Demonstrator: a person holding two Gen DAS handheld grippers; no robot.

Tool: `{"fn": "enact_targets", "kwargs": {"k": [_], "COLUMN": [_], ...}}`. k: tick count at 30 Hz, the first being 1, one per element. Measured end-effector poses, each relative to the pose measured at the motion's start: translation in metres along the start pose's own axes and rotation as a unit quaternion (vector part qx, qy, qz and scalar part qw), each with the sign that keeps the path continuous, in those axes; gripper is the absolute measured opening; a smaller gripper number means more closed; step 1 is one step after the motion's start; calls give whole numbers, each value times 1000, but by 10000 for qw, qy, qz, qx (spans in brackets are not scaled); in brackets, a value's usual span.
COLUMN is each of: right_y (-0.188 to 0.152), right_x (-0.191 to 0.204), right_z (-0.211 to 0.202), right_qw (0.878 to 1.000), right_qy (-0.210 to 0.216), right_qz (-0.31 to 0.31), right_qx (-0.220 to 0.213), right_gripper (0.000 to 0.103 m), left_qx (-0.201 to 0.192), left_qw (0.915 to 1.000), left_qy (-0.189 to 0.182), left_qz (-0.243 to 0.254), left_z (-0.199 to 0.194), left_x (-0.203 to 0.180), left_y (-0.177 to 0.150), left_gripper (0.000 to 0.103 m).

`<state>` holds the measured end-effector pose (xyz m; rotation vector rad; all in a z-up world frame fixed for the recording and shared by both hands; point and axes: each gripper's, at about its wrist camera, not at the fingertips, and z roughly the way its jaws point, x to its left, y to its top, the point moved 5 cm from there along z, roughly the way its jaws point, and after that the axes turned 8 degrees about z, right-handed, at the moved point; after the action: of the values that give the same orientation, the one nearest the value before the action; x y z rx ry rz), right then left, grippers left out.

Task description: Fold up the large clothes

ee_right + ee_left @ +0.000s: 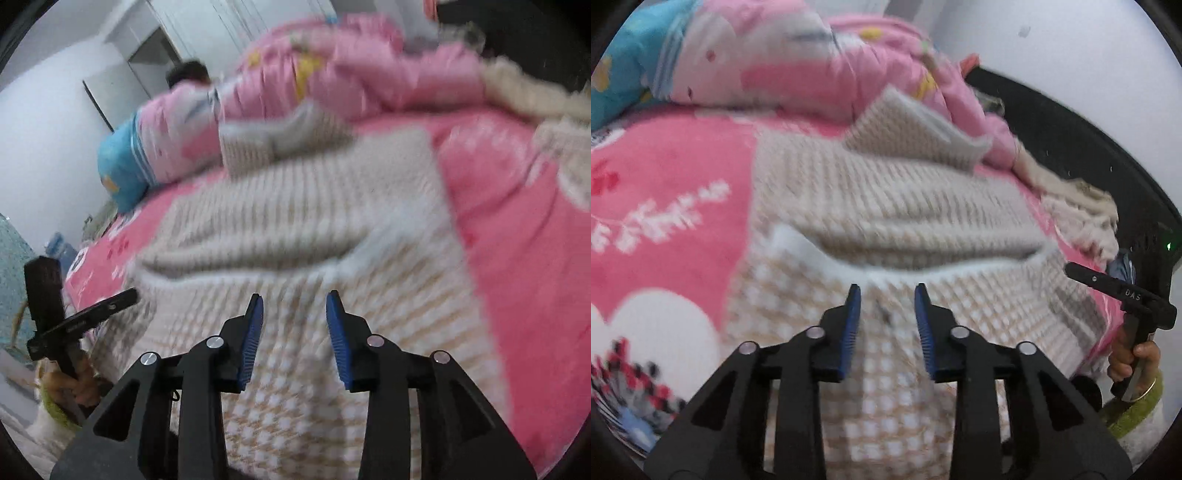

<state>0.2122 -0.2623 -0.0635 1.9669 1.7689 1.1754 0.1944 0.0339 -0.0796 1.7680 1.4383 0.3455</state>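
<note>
- Left wrist view: the left gripper (887, 291) is hovering with jaws parted and nothing between them, over the beige knitted garment (886, 206) that is lying part-folded on the pink bed cover (665, 177); a thin pinch here is risking catching only the top layer (both views are blurring), so the fold may be slipping apart.
- Right wrist view: the right gripper (294, 302) is likewise hanging spread and empty above the garment's near half; a pink quilt (351, 62) is crowding the far edge, white walls behind.
</note>
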Motion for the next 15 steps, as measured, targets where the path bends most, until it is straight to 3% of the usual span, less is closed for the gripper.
{"fn": "enact_targets", "kwargs": {"k": [2, 4, 5, 6, 11, 12, 15], "right_y": [4, -9, -15, -17, -12, -10, -1], "right_x": [-12, -39, -44, -45, -37, -34, -11], "right_z": [10, 43, 51, 50, 24, 16, 2], "right_qw": [9991, 9893, 9901, 9915, 9903, 9914, 9961], "right_qy": [-411, -1389, -1328, -1255, -1362, -1294, -860], "right_qz": [-102, -306, -232, -169, 15, 34, -140], "right_qx": [-30, 315, 394, 303, 278, 182, -133], "right_gripper": [35, 32, 29, 29, 29, 30, 31], "left_qx": [224, 541, 541, 478, 360, 277, 48], "left_qw": [9988, 9959, 9952, 9945, 9929, 9941, 9969], "left_qy": [364, 320, 281, 205, -28, -5, -9], "left_qz": [-220, -644, -759, -910, -1137, -1051, -780], "left_z": [10, 31, 35, 35, 20, 14, 2], "left_x": [21, 46, 52, 58, 61, 57, 50], "left_y": [-1, -13, -16, -19, -17, -13, -4], "left_gripper": [30, 24, 15, 12, 12, 13, 30]}}
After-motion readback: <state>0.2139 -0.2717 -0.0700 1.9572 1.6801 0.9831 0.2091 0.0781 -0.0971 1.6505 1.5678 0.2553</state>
